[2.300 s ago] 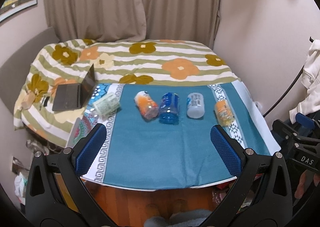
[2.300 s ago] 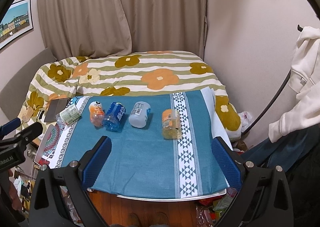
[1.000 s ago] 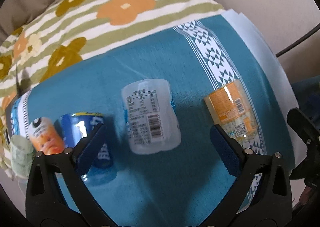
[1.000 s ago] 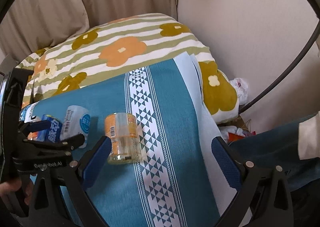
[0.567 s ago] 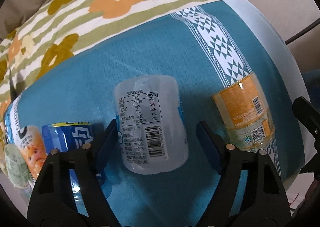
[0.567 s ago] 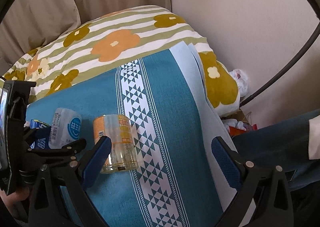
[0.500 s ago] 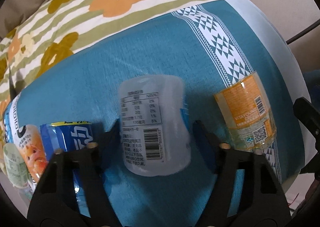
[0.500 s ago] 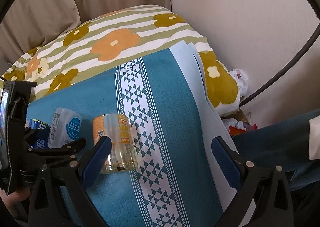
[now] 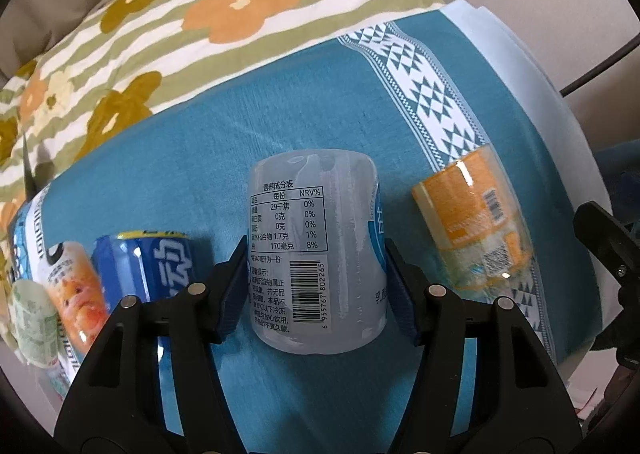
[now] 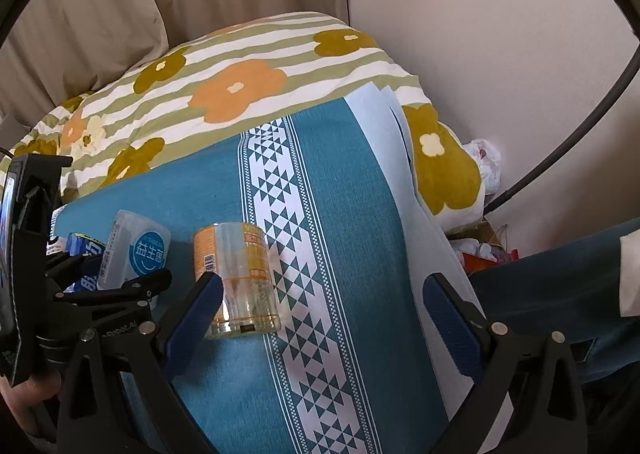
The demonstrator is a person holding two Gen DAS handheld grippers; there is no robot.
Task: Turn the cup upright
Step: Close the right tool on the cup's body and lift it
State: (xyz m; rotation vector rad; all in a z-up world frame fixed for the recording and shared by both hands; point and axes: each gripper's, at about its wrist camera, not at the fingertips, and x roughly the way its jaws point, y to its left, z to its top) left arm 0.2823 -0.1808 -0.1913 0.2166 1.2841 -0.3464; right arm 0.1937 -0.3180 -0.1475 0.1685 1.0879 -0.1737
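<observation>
Left wrist view: teal patterned cloth (image 9: 192,158) covers the bench. On it, at 6 o'clock, a frosted white plastic cup (image 9: 316,254) lies on its side, clenched by the left hand-held gripper (image 9: 316,290). An orange-labelled clear cup (image 9: 472,222) lies at 3 o'clock. The right hand-held gripper (image 10: 320,314) hangs released.

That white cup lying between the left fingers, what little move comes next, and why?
Probably lift it slightly and tip it upright. The left gripper has its blue fingers pressed against both sides of the white cup, which lies on its side on the blue cloth.
</observation>
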